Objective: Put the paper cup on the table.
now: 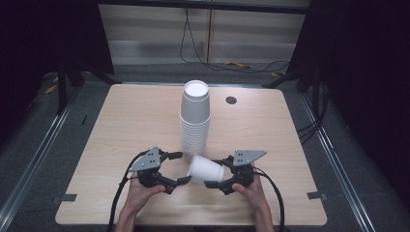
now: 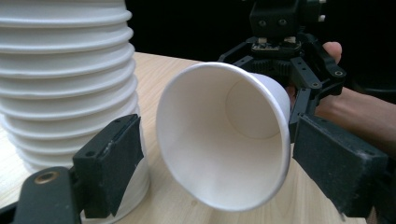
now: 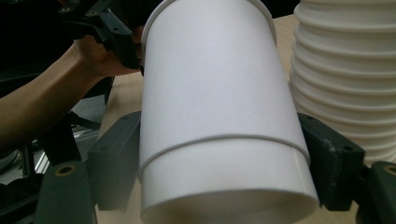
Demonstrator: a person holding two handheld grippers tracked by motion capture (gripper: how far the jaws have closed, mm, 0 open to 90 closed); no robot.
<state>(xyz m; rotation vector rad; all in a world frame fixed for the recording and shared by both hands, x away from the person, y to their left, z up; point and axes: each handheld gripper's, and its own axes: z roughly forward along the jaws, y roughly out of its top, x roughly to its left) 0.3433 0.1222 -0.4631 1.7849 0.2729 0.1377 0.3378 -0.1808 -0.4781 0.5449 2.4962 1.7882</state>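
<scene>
Paper cup [image 1: 205, 169] lies on its side between the right gripper [image 1: 218, 175] jaws, clamped near its base so the open mouth faces the left gripper [image 1: 179, 167]. Those jaws stand spread wide around the rim, likely ready to take it, beside the cup stack [image 1: 195, 121].

Light wooden table [image 1: 125, 125] — a tall cup stack [image 1: 195, 121] stands on it.

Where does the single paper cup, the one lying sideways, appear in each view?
High view: single cup, low centre, between both grippers.
Left gripper view: centre, mouth facing the camera.
Right gripper view: centre, base nearest, between the fingers.
Shared landmark: the cup stack.
</scene>
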